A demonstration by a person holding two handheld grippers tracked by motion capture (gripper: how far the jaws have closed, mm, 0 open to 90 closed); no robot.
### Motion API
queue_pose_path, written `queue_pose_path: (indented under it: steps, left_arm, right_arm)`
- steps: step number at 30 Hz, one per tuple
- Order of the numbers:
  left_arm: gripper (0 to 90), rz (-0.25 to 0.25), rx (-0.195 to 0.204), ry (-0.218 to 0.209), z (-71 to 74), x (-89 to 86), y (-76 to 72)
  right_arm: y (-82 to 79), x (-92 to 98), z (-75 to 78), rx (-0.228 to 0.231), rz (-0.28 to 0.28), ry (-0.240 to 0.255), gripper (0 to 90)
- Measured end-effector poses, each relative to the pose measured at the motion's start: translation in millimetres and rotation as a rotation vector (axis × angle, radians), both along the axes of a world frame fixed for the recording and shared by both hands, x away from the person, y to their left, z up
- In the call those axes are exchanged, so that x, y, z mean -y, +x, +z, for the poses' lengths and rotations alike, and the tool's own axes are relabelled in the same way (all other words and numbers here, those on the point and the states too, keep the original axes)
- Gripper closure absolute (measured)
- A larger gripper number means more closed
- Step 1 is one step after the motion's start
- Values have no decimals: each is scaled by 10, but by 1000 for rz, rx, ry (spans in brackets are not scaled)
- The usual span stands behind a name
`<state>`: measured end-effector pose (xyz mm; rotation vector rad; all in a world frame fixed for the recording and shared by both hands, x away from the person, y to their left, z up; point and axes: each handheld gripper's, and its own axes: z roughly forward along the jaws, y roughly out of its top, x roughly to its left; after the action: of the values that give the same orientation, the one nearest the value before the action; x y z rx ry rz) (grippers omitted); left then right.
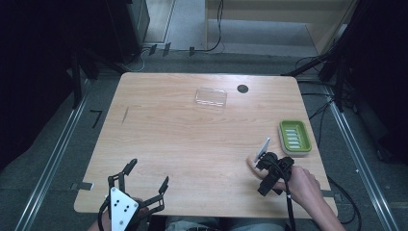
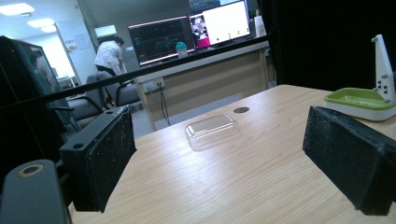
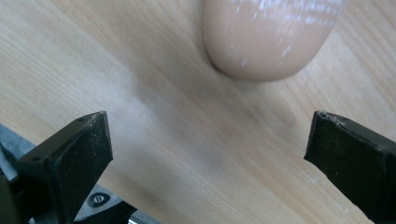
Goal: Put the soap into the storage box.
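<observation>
My right gripper (image 3: 208, 154) hangs wide open, empty, over the peach soap bar (image 3: 271, 37) at lower right of the table (image 1: 183, 139). It looks slick (I'd clamp its long sides). Left gripper (image 1: 144, 180) open, empty.

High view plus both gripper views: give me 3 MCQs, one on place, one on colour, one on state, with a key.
1. Where does the clear plastic lid lie?
A. far middle of the table
B. inside the dish
C. at the near left corner

2. What colour is the soap dish inside?
A. red
B. green
C. blue

3. How do the right gripper's jaws stand?
A. shut on the soap
B. shut, holding nothing
C. open

Key: 1 A, the lid sits alone near the far edge, beside the dark hole. 2 B, the ridged tray is green in a white rim. 3 C, the jaws stand wide apart, with the peach soap bar beyond their tips.
</observation>
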<state>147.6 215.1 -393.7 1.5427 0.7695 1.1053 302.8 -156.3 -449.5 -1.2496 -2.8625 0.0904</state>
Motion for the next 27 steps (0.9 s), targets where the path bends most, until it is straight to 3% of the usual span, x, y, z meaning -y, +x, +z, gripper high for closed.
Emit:
queue_pose_path:
  steps: [17,27]
  left_arm:
    - [99,-1,-2,2,-2,8,0]
    - [99,-3,-1,2,-2,2,1]
  right_arm:
    - [276,-59,-11,-10,-33,38,0]
    - [426,-142,-36,-19,-39,34,0]
